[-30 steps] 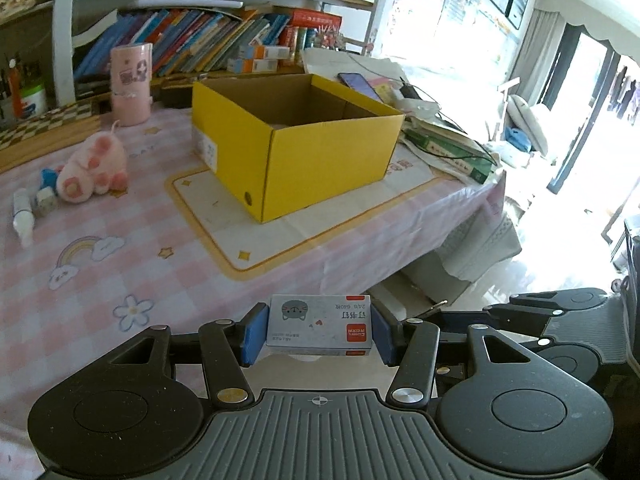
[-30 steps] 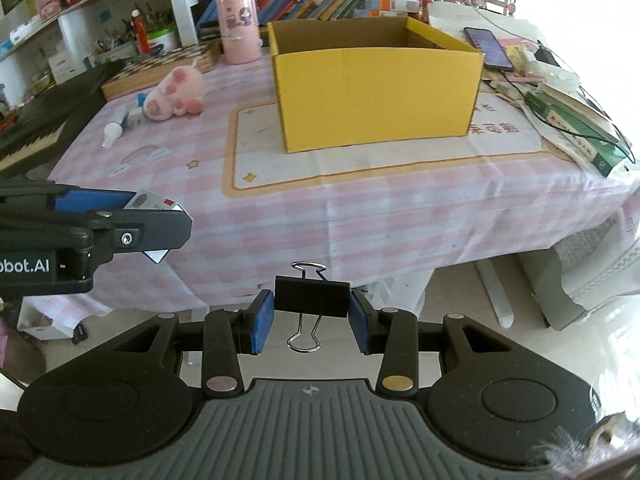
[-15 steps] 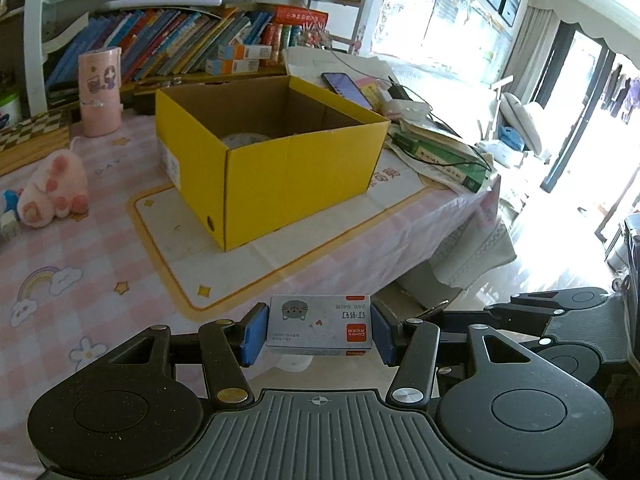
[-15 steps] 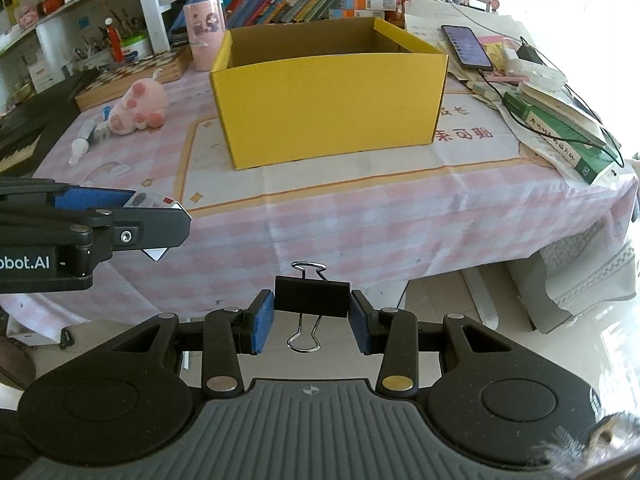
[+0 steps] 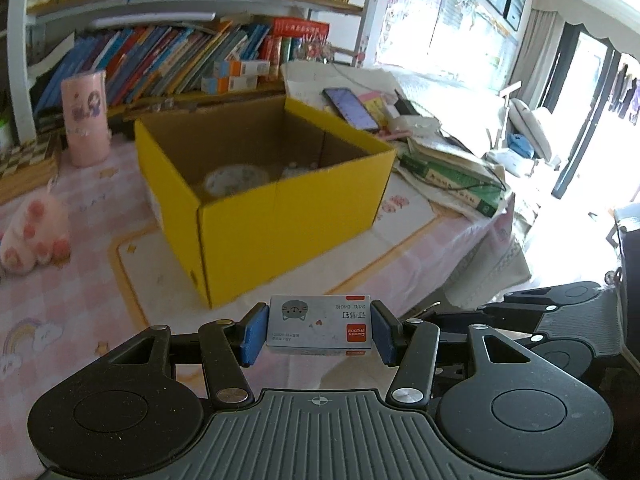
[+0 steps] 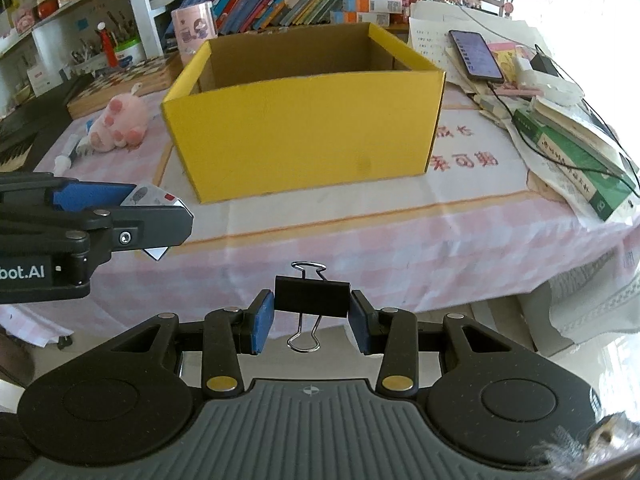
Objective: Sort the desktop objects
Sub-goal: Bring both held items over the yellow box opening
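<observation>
My left gripper [image 5: 319,330] is shut on a small grey staple box [image 5: 320,326] with a cat picture, held over the table's near edge in front of the open yellow cardboard box [image 5: 280,208]. Inside that box lie a round pale item [image 5: 236,178] and another small item. My right gripper [image 6: 311,312] is shut on a black binder clip [image 6: 312,296], held off the table's front edge, facing the yellow box [image 6: 304,124]. The left gripper with the staple box also shows at the left of the right wrist view [image 6: 120,216].
A pink plush toy [image 6: 118,124] and a white tube [image 6: 68,154] lie left of the box. A pink cup [image 5: 86,118] stands behind. Books, a phone [image 6: 476,56] and cables crowd the right side. Bookshelves line the back. The pink checked tablecloth [image 6: 400,248] hangs over the front edge.
Both grippers have moved forward and closer to the yellow box, which now looks larger. Each still holds its object.
</observation>
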`<state>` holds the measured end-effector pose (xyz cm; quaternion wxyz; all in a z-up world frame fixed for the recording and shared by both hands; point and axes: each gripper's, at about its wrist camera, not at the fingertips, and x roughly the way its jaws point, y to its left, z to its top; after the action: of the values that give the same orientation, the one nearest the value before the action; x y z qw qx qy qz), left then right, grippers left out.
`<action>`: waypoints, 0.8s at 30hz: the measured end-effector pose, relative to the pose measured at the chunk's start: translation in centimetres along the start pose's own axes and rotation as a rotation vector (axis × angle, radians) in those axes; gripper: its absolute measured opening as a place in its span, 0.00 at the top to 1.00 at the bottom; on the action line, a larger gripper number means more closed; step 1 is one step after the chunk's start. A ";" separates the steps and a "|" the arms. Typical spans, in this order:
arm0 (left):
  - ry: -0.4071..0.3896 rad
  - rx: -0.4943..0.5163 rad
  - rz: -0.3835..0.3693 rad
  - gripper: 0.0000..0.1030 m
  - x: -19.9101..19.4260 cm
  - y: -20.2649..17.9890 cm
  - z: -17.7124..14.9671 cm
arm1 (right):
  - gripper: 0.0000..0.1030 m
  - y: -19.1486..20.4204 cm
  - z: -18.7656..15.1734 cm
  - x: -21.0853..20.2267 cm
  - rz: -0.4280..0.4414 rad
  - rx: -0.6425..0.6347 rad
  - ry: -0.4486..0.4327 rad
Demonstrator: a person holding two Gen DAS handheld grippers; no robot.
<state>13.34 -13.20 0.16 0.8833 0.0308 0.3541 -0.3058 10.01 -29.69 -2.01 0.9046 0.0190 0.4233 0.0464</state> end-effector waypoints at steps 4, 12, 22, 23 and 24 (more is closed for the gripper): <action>-0.054 0.014 0.013 0.49 0.4 -0.7 1.7 | 0.63 -1.7 1.6 -0.2 0.002 0.005 -0.052; -0.173 0.003 0.076 0.49 1.0 -1.5 5.8 | 0.63 -5.1 6.7 -1.3 0.011 -0.052 -0.175; -0.218 -0.018 0.200 0.49 3.9 -0.2 9.6 | 0.63 -7.4 12.7 -0.4 0.054 -0.132 -0.274; -0.210 -0.014 0.213 0.49 4.4 -0.1 9.9 | 0.63 -7.5 13.3 -0.1 0.060 -0.146 -0.281; -0.202 -0.011 0.226 0.49 4.8 0.1 10.0 | 0.63 -7.5 13.7 0.1 0.064 -0.160 -0.285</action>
<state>22.16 -18.33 4.52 0.9433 0.0346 0.2593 -0.2042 21.10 -37.08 6.20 0.9521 -0.0331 0.2850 0.1056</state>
